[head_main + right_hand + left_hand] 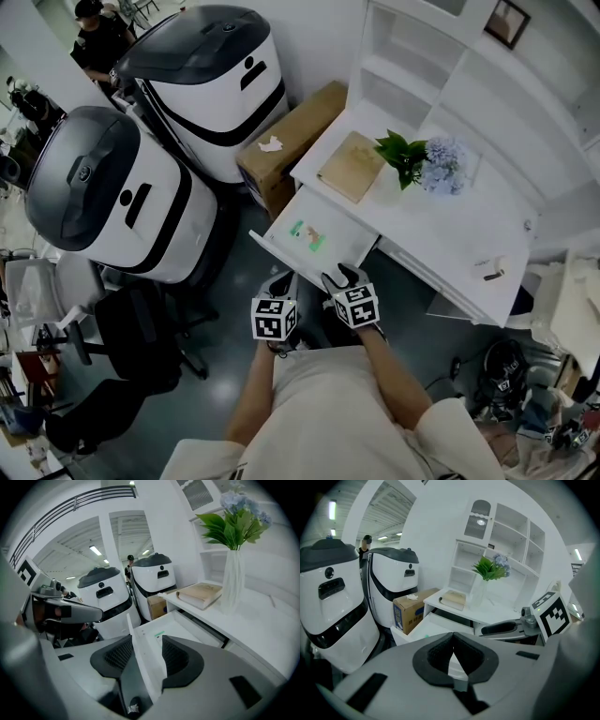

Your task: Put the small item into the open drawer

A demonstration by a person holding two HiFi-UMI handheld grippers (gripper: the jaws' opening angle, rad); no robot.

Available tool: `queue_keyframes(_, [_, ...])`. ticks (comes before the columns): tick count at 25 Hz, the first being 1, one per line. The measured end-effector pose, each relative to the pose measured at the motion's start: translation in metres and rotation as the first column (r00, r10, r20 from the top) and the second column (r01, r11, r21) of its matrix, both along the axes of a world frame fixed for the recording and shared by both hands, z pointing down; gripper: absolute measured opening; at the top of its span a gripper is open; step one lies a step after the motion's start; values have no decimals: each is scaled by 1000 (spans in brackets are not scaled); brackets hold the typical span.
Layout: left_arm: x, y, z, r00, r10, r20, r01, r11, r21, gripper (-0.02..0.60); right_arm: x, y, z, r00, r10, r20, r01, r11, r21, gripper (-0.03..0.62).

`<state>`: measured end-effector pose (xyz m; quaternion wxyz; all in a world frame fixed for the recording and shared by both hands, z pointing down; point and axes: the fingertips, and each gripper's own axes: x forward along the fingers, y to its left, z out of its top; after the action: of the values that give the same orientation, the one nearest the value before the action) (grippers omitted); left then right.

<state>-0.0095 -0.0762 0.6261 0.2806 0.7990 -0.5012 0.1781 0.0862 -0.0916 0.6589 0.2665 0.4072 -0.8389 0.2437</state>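
Note:
The white desk's drawer [277,228] stands pulled out toward me. A small green item [310,236] lies inside it, and in the right gripper view it shows as a green strip [158,633] on the drawer floor. My right gripper [339,278] sits at the drawer's near edge. Its jaws straddle the thin white drawer front [142,654], one pad on each face of the panel, with the right gripper [145,641] shut on it. My left gripper [281,282] hovers just left of it at the drawer's corner. The left gripper [452,638] holds nothing, and its tips touch.
On the desk top are a tan book [352,166], a vase of leaves and blue flowers [417,161] and a small object [491,270]. A cardboard box [292,139] and two large white machines [122,197] [214,80] stand to the left. A black chair [141,339] is near my left side.

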Motion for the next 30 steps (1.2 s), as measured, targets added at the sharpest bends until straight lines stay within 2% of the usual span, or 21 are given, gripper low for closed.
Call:
queue_keyframes(7, [7,-2,6,1000,19,-3,-19,1000,-13,17,7,-2,3,999,36,2,-36,999,-20,113])
queue_keyframes(15, [15,-4,11,999,37,-3,-37,999,-28,17,9,-5,4,998,50,32,-49,998,-38,29])
queue_keyframes(30, [21,-11,11,998,61,-1,-61,998,-31,17,4,-10,6,999,26,34,-24,998,-54,26])
